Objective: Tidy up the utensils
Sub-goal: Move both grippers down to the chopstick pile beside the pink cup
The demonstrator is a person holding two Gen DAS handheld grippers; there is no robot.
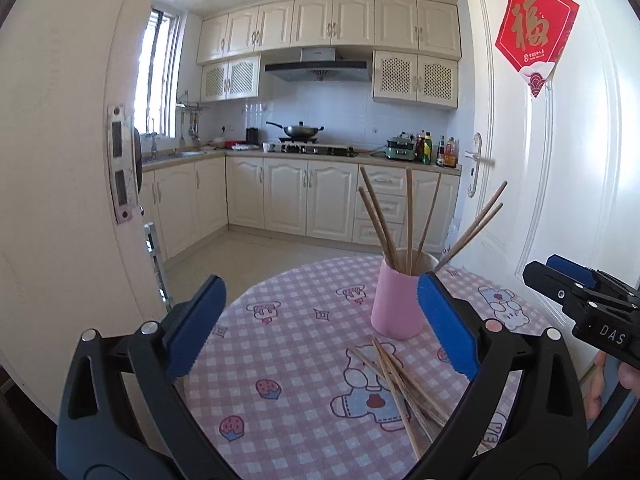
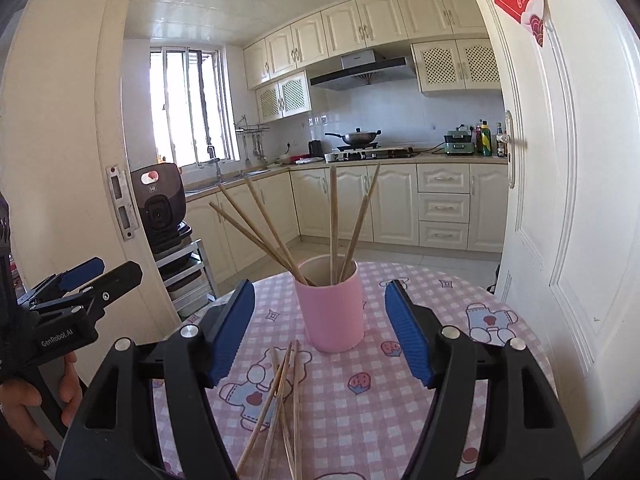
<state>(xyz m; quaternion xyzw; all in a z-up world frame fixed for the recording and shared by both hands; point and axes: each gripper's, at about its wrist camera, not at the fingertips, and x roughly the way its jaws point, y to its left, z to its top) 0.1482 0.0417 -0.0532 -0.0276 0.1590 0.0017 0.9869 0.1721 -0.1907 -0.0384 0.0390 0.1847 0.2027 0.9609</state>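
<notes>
Pink and smooth, the cup (image 2: 334, 306) stands upright near the middle of the counter (image 2: 400, 400), toward its far edge, already bristling with several wooden chopsticks that lean outward in a fan. More loose chopsticks (image 2: 280, 396) lie crossed in a small heap just in front of it, toward your near edge, likely waiting to be gathered. You hold your right claw (image 2: 320, 332) spread wide and empty, framing cup and heap. Your left claw (image 1: 320, 328) is equally wide apart, gripping nothing, hovering above the counter.
</notes>
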